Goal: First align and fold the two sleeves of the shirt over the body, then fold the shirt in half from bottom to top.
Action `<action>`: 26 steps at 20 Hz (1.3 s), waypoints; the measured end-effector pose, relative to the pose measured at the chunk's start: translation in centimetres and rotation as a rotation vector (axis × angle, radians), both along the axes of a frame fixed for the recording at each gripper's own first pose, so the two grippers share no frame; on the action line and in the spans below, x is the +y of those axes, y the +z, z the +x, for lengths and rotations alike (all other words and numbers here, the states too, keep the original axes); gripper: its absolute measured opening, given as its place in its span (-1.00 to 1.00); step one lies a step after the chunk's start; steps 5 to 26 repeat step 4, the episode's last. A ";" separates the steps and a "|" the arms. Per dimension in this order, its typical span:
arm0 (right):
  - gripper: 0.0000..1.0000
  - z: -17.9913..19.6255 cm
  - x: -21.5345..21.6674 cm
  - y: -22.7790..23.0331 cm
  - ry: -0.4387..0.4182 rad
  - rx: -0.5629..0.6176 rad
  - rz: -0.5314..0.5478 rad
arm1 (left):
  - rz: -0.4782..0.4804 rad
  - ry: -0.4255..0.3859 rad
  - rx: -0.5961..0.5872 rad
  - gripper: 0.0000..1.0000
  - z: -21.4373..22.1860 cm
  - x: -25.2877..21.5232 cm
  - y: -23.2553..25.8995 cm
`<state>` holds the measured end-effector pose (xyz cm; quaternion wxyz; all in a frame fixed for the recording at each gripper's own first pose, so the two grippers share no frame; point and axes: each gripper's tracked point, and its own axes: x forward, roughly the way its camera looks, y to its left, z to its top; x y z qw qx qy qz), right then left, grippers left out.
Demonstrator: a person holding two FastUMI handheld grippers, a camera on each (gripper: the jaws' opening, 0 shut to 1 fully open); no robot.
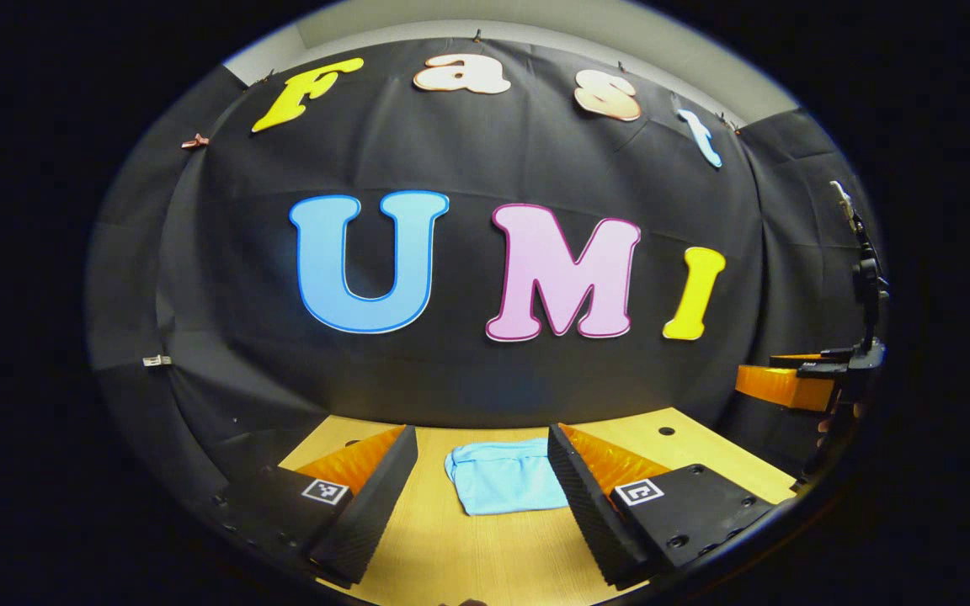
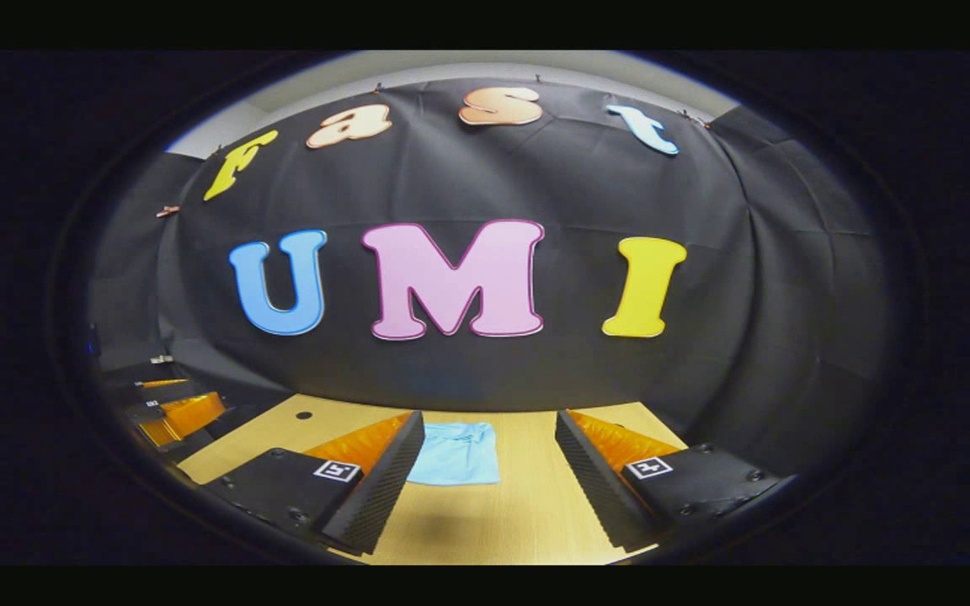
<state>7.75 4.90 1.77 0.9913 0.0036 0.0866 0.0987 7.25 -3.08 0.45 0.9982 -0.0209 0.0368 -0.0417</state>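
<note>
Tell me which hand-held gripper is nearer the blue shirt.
Hard to call; perhaps left. The shirt lies between the open left hand-held gripper fingers; the right hand-held gripper is also open, similarly raised behind it.

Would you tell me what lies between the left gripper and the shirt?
Only bare table: in the left gripper view, the open left gripper hangs short of the folded shirt.
</note>
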 end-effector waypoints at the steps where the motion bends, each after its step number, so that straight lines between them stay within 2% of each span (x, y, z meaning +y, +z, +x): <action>1: 0.95 -1.4 -0.1 0.3 0.005 -0.006 -0.002 | 0.003 -0.006 -0.003 0.98 -1.5 0.0 -0.1; 4: 0.95 -5.6 -0.4 0.4 0.012 -0.009 -0.026 | 0.006 -0.006 0.019 0.97 -6.2 0.3 -1.3; 26: 0.95 -5.6 -0.4 0.4 0.012 -0.009 -0.026 | 0.006 -0.006 0.019 0.97 -6.2 0.3 -1.3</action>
